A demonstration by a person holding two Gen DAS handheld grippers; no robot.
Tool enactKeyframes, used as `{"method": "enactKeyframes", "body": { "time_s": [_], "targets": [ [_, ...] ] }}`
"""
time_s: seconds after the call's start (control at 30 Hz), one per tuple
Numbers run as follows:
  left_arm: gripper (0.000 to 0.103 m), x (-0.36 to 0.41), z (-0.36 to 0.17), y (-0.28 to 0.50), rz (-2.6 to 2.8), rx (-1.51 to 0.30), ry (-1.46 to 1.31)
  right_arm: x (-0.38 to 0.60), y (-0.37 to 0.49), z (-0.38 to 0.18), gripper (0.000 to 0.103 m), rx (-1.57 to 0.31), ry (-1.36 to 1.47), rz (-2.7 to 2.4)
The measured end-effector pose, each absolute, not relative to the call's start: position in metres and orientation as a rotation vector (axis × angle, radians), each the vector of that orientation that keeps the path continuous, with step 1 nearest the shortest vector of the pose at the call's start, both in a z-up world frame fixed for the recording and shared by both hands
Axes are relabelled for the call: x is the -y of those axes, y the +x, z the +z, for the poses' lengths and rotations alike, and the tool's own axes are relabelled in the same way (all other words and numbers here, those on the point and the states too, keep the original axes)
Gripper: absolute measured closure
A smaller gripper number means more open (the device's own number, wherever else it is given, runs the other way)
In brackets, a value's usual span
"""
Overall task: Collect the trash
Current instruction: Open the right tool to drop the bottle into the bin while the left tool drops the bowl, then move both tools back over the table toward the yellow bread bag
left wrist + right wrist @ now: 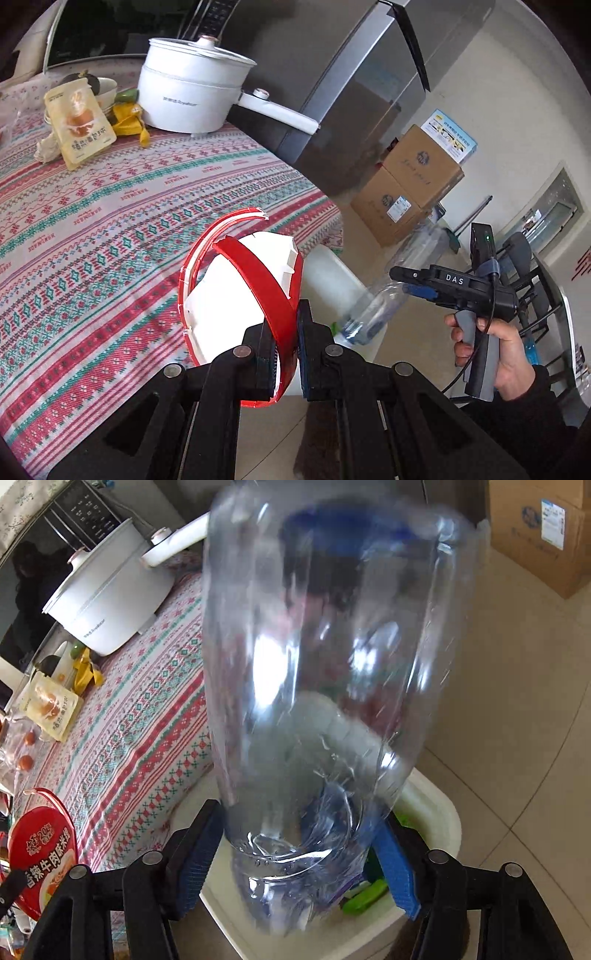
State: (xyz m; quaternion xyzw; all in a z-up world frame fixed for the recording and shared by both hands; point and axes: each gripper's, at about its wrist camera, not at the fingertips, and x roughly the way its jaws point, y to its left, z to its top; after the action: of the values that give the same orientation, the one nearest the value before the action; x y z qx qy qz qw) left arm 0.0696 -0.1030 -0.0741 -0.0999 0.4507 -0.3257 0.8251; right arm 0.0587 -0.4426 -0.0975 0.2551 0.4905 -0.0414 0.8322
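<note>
— Two claws are loaded: the left claw [286, 354] is clamped on the red-and-white paper noodle bowl [240, 295].
— The right claw [299, 864] is closed round the clear plastic bottle [314, 664], held above the white plastic bin [432, 812], presumably for dropping.

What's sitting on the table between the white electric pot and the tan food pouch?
In the left wrist view, yellow banana peels lie between the white pot and the pouch, with a bowl just behind them.

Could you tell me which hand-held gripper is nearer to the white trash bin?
Right. The right hand-held gripper holds the clear bottle directly over the white trash bin; the left hand-held gripper, clamping the red bowl, sits beside it.
</note>
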Motion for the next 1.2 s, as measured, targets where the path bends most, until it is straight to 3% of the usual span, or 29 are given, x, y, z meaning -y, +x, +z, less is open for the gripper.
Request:
{"method": "enactKeyframes", "body": {
  "time_s": [0.07,0.47,0.8,0.83,0.9,0.93,0.97,1.13,1.2],
  "targets": [
    [0.094,0.122,-0.076,0.069,-0.724,-0.966,-0.191,0.448,0.055,-0.097,0.018,-1.036,0.562,-0.094],
    [0.094,0.218,-0.114,0.078,-0.82,-1.049,-0.083,0.477,0.026,-0.103,0.017,-1.048,0.574,-0.097],
    [0.091,0.237,-0.132,0.093,-0.828,-1.069,-0.08,0.5,0.013,-0.114,0.017,-1.062,0.593,-0.139],
    [0.087,0.239,-0.132,0.095,-0.821,-1.075,-0.062,0.501,0.013,-0.116,0.017,-1.066,0.597,-0.141],
    [0.063,0.243,-0.132,0.097,-0.763,-1.096,0.015,0.501,0.013,-0.116,0.017,-1.068,0.6,-0.142],
    [0.046,0.242,-0.131,0.098,-0.733,-1.096,0.044,0.501,0.014,-0.115,0.017,-1.066,0.598,-0.141],
    [0.038,0.24,-0.129,0.097,-0.711,-1.083,0.066,0.5,0.014,-0.114,0.017,-1.064,0.594,-0.141],
    [0.014,0.221,-0.115,0.096,-0.637,-1.067,0.12,0.492,0.019,-0.108,0.017,-1.056,0.568,-0.131],
    [0.009,0.209,-0.11,0.094,-0.606,-1.059,0.13,0.488,0.02,-0.106,0.017,-1.053,0.555,-0.126]
  ]
}}
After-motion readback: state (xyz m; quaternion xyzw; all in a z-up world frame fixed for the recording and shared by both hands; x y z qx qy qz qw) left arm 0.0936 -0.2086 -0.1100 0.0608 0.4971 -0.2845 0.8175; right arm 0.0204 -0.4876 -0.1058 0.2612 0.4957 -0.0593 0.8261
